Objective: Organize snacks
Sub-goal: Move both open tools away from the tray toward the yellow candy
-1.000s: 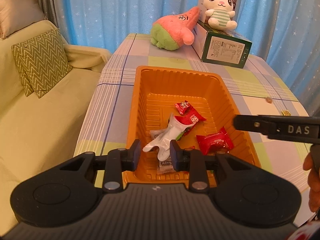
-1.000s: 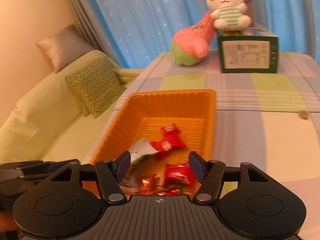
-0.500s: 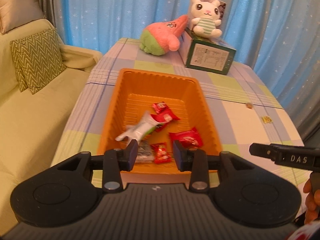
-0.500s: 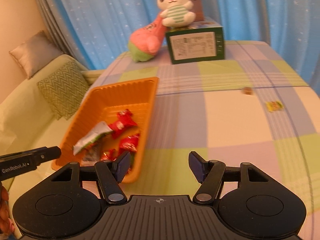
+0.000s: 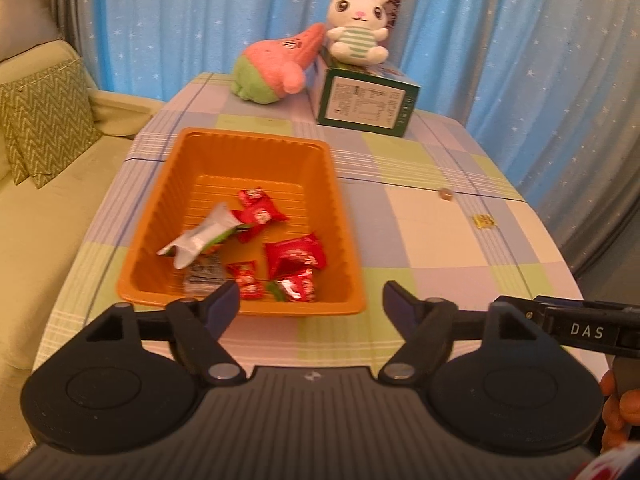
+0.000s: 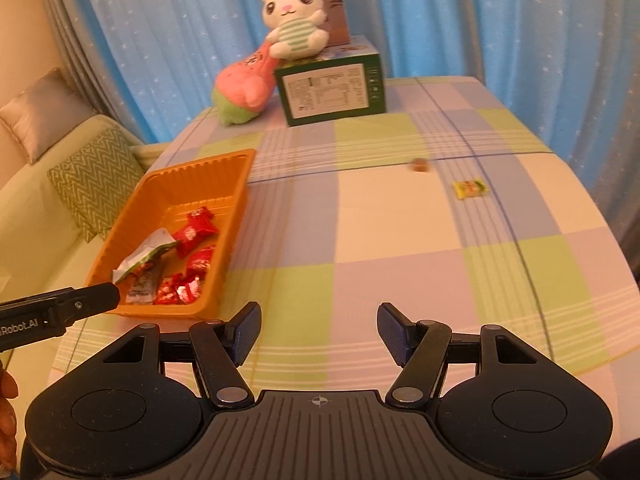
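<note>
The left gripper (image 5: 311,303) has its jaws opening, nothing between them; it hangs just off the near short rim of the orange ribbed plastic tray (image 5: 168,200). The right gripper (image 6: 319,330) is parted halfway and grasps nothing, poised over the checked tablecloth (image 6: 400,240) near the table's front edge, to the right of the tray.

Inside the tray, toward its near end, lie red foil-wrapped snacks (image 5: 294,258), a white-and-green crumpled packet (image 5: 200,236) resting across them, and a small grey sachet (image 5: 202,276) under that packet's lower end.

Two pieces sit out on the cloth toward the table's right edge, well apart from the tray: a small brown wrapped candy (image 6: 419,165) and, just nearer and further right, a yellow flat sweet packet (image 6: 470,189).

At the far edge stands a dark green cardboard box (image 6: 332,90) with a white rabbit plush (image 6: 294,26) on top and a pink-and-green star plush (image 6: 244,90) leaning against its left side.
</note>
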